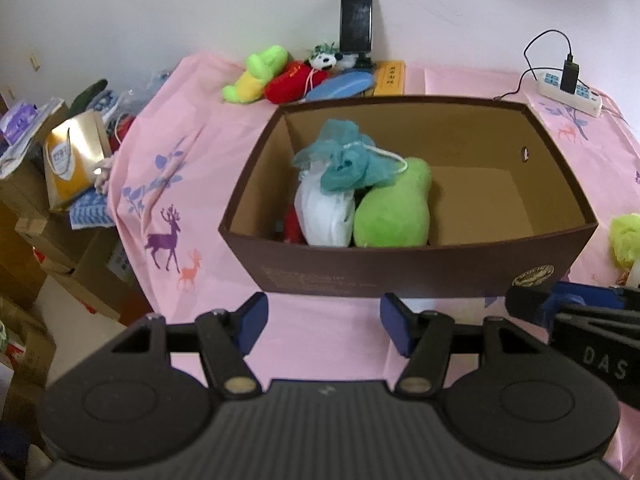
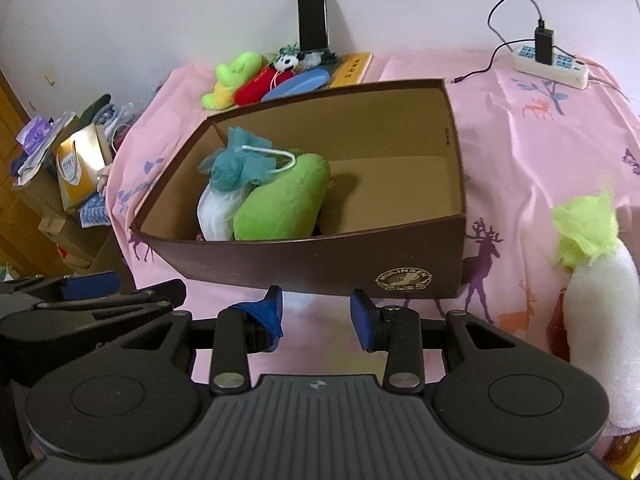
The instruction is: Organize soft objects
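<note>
Both tongs, left (image 1: 324,326) and right (image 2: 316,316), hover spread and empty before the box (image 1: 400,268).

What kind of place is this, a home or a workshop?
Most likely a room in a home. A pink cloth with deer prints covers the table, a phone leans against the plain wall, and a power strip lies on the cloth. Cardboard boxes and bags pile up beside the table.
</note>
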A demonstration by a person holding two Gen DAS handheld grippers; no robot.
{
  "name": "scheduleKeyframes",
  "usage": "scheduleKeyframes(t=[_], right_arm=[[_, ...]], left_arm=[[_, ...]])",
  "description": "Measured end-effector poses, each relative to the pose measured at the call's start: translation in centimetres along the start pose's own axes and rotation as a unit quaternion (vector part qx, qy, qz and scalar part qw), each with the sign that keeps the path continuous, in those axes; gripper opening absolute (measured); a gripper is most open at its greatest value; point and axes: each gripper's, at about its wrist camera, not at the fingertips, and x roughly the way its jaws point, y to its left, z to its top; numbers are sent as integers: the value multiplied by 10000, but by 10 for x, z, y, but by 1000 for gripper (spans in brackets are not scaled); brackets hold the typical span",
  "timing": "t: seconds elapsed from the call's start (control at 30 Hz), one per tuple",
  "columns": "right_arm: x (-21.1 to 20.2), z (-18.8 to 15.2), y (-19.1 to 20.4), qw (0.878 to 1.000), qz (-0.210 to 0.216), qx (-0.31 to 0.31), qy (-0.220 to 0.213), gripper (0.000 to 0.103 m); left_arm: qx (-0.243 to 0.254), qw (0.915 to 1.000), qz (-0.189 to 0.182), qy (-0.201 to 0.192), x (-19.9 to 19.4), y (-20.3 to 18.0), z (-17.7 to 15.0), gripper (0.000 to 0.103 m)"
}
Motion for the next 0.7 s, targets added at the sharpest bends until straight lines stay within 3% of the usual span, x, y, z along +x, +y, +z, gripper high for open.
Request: scheduleKeyframes(t=[0.4, 0.7], right_arm=[[-31, 18, 8, 9963, -509, 23, -694, 21], [-10, 39, 30, 9925, -933, 35, -789, 21]], left_arm=[[265, 9964, -376, -707, -26, 3, 26, 64], [262, 9949, -544, -813, 1, 22, 48, 64]])
